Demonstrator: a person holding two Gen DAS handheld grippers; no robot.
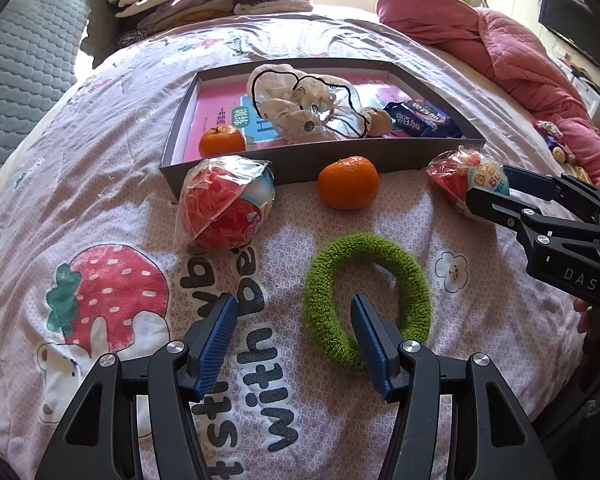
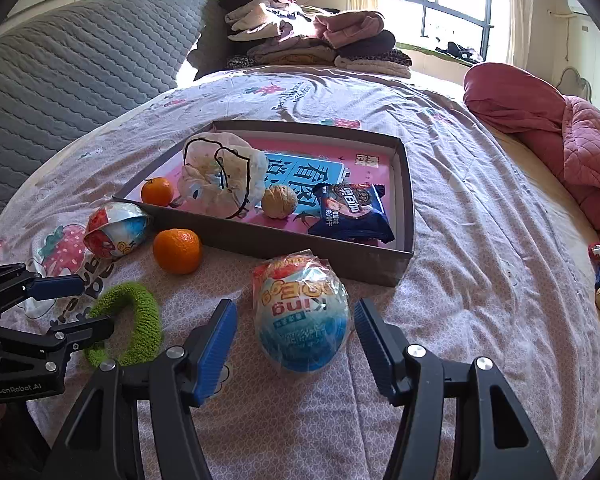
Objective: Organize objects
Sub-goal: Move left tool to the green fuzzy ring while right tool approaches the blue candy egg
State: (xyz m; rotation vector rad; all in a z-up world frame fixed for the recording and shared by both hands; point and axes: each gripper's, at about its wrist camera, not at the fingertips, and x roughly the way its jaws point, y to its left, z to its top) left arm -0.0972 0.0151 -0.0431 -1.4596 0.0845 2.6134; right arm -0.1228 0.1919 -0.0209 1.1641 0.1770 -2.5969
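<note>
- The grey box [image 2: 384, 268] on the bedspread [image 2: 480, 208] is the landmark; its near wall faces both grippers.
- Inside the box: a small mandarin [image 2: 157, 191] in the near left corner, a crumpled white drawstring bag [image 2: 220, 184] in the middle, a walnut [image 2: 279, 201] just right of the bag, and a dark blue biscuit packet [image 2: 350, 214] toward the right end.
- Outside the near wall, near the middle, a larger mandarin [image 1: 348, 182] lies on the bedspread, close to the wall but apart from it.
- At the box's near left corner a wrapped toy egg [image 1: 226, 204] leans against or just beside the wall; contact cannot be told.
- A second wrapped egg [image 2: 304, 316], blue end nearest the camera, lies in front of the box's right half. The right gripper [image 2: 296, 344] has its jaws apart on either side of this egg, with gaps showing at both pads.
- A green fuzzy ring [image 1: 366, 300] lies further out from the near wall than the larger mandarin. The left gripper [image 1: 294, 340] stands with jaws apart; its right pad [image 1: 370, 344] is inside the ring's hole and its left pad is outside the ring, so the ring's left arc lies between them, not pressed.
</note>
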